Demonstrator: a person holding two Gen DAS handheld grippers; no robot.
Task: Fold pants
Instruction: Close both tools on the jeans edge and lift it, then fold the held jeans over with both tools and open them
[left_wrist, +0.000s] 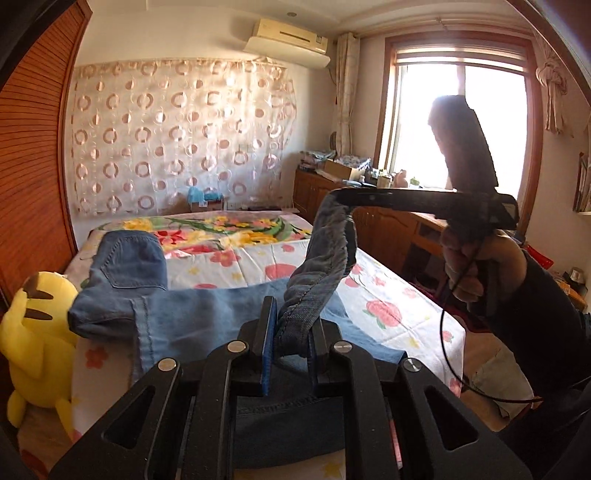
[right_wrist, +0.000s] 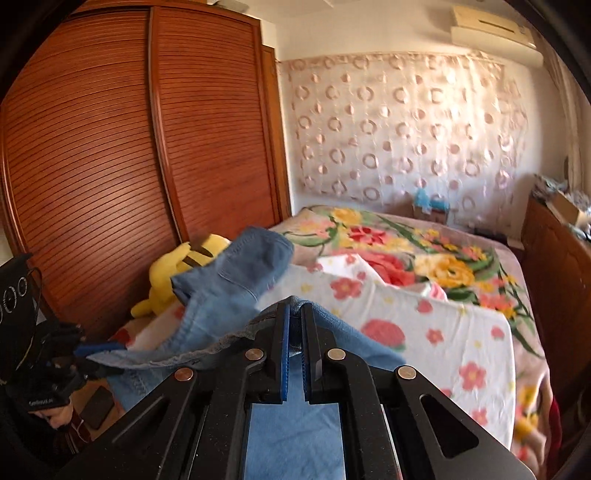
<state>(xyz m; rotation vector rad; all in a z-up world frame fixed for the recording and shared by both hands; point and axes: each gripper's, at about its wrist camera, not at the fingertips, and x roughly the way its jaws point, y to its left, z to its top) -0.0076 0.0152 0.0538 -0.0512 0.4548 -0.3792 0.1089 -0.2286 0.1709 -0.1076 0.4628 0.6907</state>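
A bunched edge of the jeans (left_wrist: 221, 317) is clamped between the blue pads of the left gripper (left_wrist: 290, 345), seen at the bottom of the left wrist view. From those pads a twisted band of denim rises up and to the right, where its other end is pinched by the right gripper (left_wrist: 341, 195) (held higher, its tips dark against the window (left_wrist: 461, 122)). In the right wrist view the right gripper (right_wrist: 294, 332) is likewise seen closed on a fold of the jeans (right_wrist: 236, 277), the cloth being gripped near the fingertips, and the left gripper (right_wrist: 79, 350) is glimpsed at the far left with denim in its tips. The rest of the jeans is spread over the floral sheet on the bed (left_wrist: 388, 295), with one part humped up toward the far left. Just beside that hump, at the bed's left edge, a yellow plush (left_wrist: 33, 343) is seated. Beyond it a wardrobe (right_wrist: 110, 147) with slatted wooden doors is seen, and a curtain (left_wrist: 177, 140) with ring patterns is hung on the far wall.
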